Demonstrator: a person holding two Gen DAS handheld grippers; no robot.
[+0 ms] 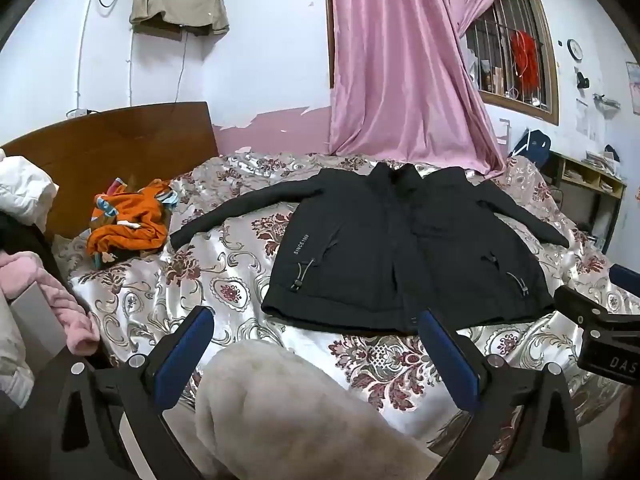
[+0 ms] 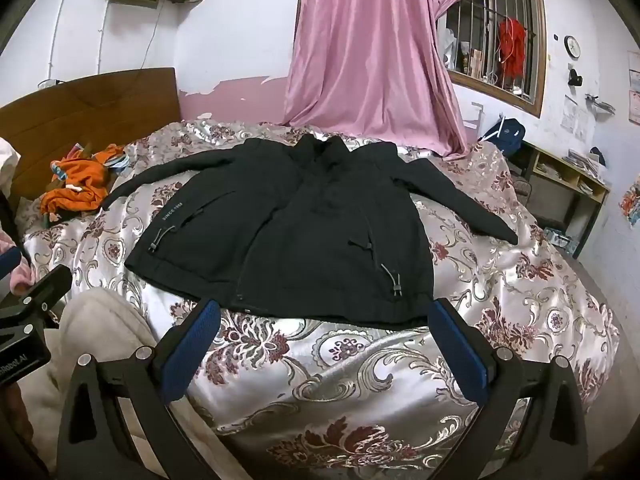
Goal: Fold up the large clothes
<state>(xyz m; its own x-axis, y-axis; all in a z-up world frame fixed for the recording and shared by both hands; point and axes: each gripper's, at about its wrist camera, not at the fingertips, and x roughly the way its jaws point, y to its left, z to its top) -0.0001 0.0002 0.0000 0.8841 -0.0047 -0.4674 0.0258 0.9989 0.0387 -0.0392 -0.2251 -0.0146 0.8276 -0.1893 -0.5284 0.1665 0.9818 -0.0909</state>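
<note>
The black jacket (image 1: pixel 400 248) lies flat and face up on my bed, spread on the floral satin bedspread (image 1: pixel 224 280), collar toward the pink curtain (image 1: pixel 400 60) and hem toward me. Both sleeves stretch out sideways, one reaching toward the headboard, the other toward the room's far side. The front is closed, with small pale lettering down one chest panel and drawcords showing at both pockets.

My left hand-held gripper (image 1: pixel 316 356) hangs above the bedspread just short of the hem, jaws spread wide with nothing between them; its blue pads (image 1: pixel 184 356) touch no cloth. My right hand-held gripper (image 2: pixel 326 344) is the same, wide open and empty, its fingertips near the hem's right-hand part without touching it. From the left view the right one's black body sits at the picture's right edge.

A pale fluffy garment (image 1: pixel 280 408) on my leg fills the bottom of the left view. Beyond the jacket's sleeve, a crumpled orange cloth (image 1: pixel 128 220) lies by the wooden headboard (image 1: pixel 120 144). A pink fleece (image 1: pixel 52 300) and a white pillow (image 1: pixel 24 192) are bunched at the far left. On the wall hang a beige cloth (image 1: pixel 180 0) and a small clock (image 1: pixel 575 49); a barred window (image 1: pixel 508 60) stands beside the curtain, a shelf unit (image 1: pixel 588 184) below it.
</note>
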